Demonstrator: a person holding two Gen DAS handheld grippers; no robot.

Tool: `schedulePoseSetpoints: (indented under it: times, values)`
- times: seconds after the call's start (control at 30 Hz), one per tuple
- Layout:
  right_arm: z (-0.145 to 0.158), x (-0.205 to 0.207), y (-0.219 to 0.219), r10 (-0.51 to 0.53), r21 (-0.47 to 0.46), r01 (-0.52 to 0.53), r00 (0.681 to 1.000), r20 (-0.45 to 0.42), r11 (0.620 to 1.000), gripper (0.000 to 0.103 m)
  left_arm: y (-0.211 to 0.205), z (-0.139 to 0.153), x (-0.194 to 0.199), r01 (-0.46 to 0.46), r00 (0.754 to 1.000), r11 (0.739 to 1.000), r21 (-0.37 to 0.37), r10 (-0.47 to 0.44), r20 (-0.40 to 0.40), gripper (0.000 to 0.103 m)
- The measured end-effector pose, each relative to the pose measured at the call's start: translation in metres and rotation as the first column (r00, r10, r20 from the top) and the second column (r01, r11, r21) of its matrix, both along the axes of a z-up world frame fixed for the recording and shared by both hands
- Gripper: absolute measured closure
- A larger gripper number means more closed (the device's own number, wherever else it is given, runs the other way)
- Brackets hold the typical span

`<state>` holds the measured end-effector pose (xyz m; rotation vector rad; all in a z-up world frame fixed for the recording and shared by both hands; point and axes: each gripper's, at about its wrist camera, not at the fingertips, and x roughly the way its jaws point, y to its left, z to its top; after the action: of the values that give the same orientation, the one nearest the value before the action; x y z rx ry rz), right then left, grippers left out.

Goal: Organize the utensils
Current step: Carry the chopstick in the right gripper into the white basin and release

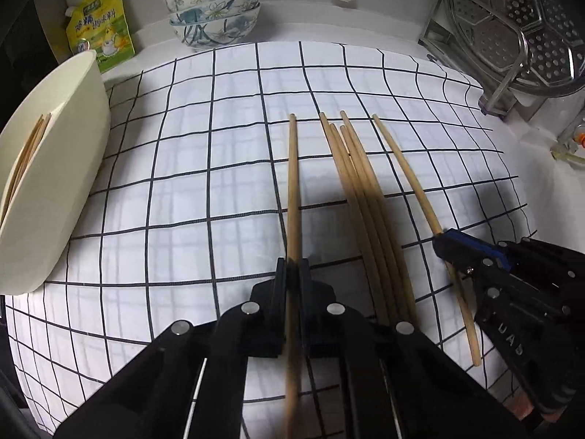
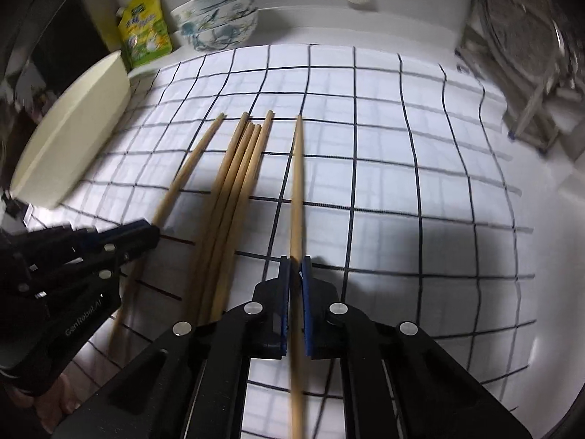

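Wooden chopsticks lie lengthwise on a checked cloth (image 1: 204, 190). My left gripper (image 1: 292, 270) is shut on the leftmost chopstick (image 1: 292, 168), which runs between its pads. In the right wrist view the same gripper (image 2: 151, 230) grips that stick (image 2: 190, 168) from the left. My right gripper (image 2: 295, 267) is shut on the rightmost chopstick (image 2: 297, 183), seen from the left wrist as a gripper (image 1: 442, 243) clamping the stick (image 1: 402, 168). Between them lies a loose bundle of several chopsticks (image 1: 351, 183). A cream holder (image 1: 62, 168) at the left has chopsticks (image 1: 29, 150) inside.
Stacked floral bowls (image 1: 214, 14) and a yellow pouch (image 1: 100, 25) stand at the back by the wall. A metal rack with perforated steamer plates (image 1: 512, 36) fills the back right. Open cloth lies between the holder and the chopsticks.
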<state>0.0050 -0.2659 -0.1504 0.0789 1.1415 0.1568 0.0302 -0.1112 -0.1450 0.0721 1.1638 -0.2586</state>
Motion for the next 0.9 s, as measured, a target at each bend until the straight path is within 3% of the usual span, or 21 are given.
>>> schedulePoseSetpoints:
  times: [0.1, 0.37, 0.63, 0.9]
  values:
    - [0.012, -0.003, -0.001, -0.030, 0.037, 0.030, 1.000, 0.006, 0.999, 0.097, 0.009, 0.010, 0.000, 0.004, 1.000, 1.000, -0.021, -0.004, 0.006, 0.096]
    - [0.067, 0.005, 0.033, -0.038, 0.109, 0.028, 0.995, 0.092, 0.994, 0.097, 0.058, 0.071, 0.002, 0.007, 0.993, 0.999, -0.037, -0.002, 0.121, 0.096]
    - [0.113, 0.036, 0.126, 0.051, 0.162, -0.082, 0.981, 0.187, 0.983, 0.097, 0.142, 0.117, 0.014, -0.062, 0.972, 0.998, -0.020, 0.065, 0.228, 0.096]
    - [0.113, 0.073, 0.224, 0.153, 0.187, -0.187, 0.971, 0.184, 0.964, 0.097, 0.237, 0.120, 0.042, -0.171, 0.958, 0.985, 0.004, 0.165, 0.234, 0.096]
